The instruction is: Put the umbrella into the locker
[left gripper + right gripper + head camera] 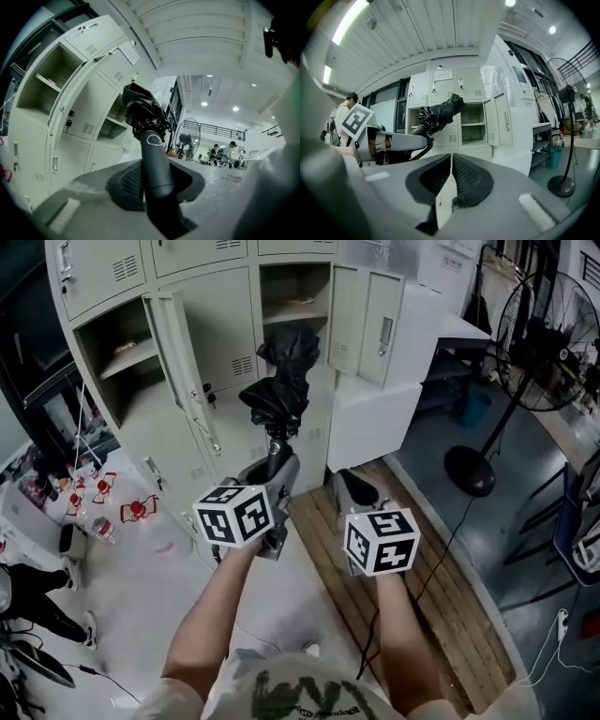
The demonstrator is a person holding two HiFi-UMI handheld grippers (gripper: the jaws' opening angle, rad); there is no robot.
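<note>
Holding the black umbrella (pixel 281 390) by its handle (pixel 154 159), the left hand-held gripper (pixel 275 463) has its two jaws pressed on the handle from both sides. The handle sits right between the dark pads (pixel 126 180). The umbrella is folded up and bunched. It sticks straight out past the tips of the jaws, away from the person, and points at the locker (pixel 187 324).

The locker is a big grey one with many little doors. One door (pixel 370 320) to the right of the umbrella stands wide open. Behind the far end of the umbrella is an open space with a shelf (pixel 295 306) near its top. The far end of the umbrella is in front of that open space. It is hard to tell if it has gone inside.

The right hand-held gripper (pixel 354 486) is just beside the left one, on its right, and does not touch the umbrella. Its jaws are pressed together with nothing between them. It points at the locker too.

A black fan (pixel 544 343) stands on the floor, well off to the right.
</note>
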